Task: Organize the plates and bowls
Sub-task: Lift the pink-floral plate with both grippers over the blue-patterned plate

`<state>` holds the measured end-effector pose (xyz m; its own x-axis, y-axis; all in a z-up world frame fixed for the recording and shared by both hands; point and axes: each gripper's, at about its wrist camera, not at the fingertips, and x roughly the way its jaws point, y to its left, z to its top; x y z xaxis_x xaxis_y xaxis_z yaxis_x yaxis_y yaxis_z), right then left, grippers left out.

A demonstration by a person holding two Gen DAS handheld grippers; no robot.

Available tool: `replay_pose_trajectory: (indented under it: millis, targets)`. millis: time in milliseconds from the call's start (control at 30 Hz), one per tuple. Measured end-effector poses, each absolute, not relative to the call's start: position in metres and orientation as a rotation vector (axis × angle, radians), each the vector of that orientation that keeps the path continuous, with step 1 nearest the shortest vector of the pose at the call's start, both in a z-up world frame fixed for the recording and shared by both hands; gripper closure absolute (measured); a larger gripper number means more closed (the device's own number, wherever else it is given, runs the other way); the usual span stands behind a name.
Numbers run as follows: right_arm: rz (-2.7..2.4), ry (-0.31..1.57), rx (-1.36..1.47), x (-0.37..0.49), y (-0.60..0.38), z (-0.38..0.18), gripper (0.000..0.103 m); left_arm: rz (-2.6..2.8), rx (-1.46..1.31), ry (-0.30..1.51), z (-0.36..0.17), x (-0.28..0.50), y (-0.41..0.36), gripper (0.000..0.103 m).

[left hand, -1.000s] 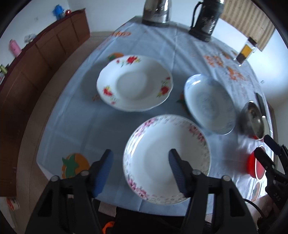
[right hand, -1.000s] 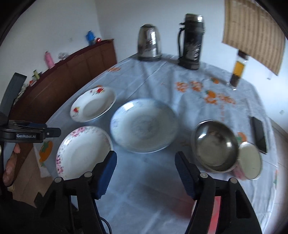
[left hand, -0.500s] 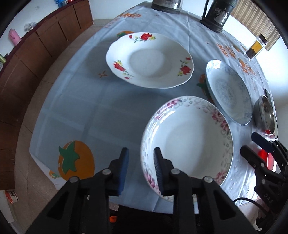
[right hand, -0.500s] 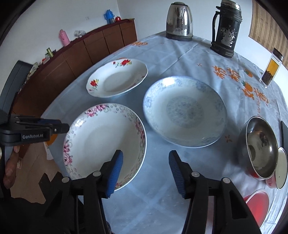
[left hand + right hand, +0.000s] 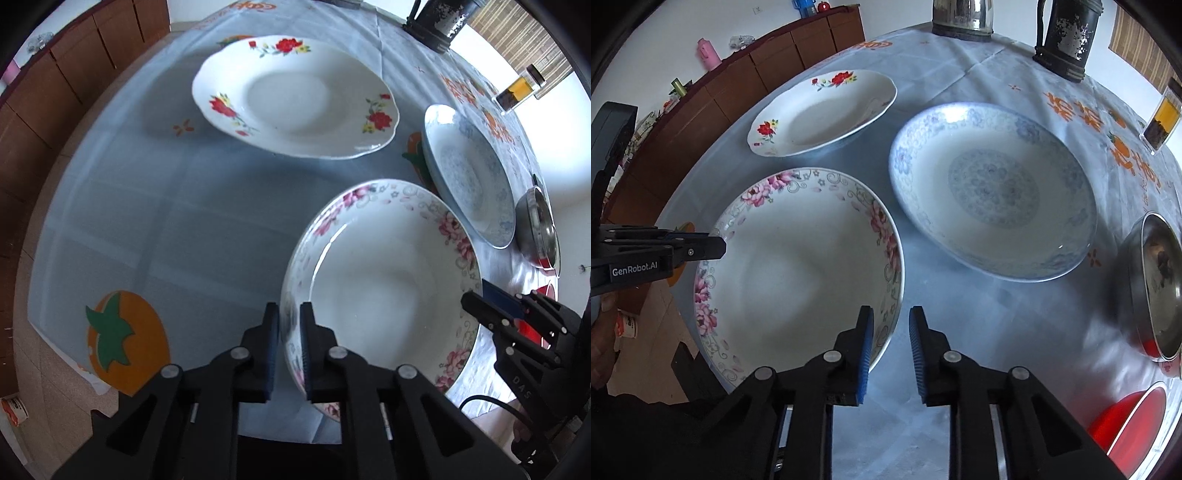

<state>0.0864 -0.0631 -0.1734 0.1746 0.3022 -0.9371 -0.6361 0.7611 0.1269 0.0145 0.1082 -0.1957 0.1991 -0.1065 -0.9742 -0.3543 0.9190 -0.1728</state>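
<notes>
The left gripper [image 5: 289, 332] is clamped on the near left rim of the white deep plate with a pink flower border [image 5: 384, 280], one blue pad outside the rim and one inside. The right gripper [image 5: 891, 343] straddles that plate's opposite rim; its jaws are closing, with a gap showing between the outer pad and the rim, so its grip is not yet made.

Beyond both grippers on the pale blue tablecloth [image 5: 147, 192] lie a white scalloped plate with red flowers [image 5: 295, 96] and a blue-patterned white plate [image 5: 993, 188], apart from each other. A steel bowl [image 5: 1156, 284] sits off to the right.

The step in hand looks like a two-handed pickup of the pink-bordered plate. Next, the right jaws should finish pinching; then both hands should lift together, level, and set the plate into another one.
</notes>
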Motion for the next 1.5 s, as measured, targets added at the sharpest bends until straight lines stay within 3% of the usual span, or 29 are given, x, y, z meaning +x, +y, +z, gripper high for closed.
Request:
replay_pose_trajectory:
  millis: [100, 1500]
  targets:
    - [0.700, 1.233, -0.330, 0.085, -0.061, -0.175, 0.089, 0.180, -0.406, 1.369, -0.196, 0.016, 0.108, 0.096]
    - [0.660, 1.159, -0.249, 0.108, -0.094, -0.144, 0.089, 0.119, -0.295, 1.304, -0.153, 0.053, 0.078, 0.098]
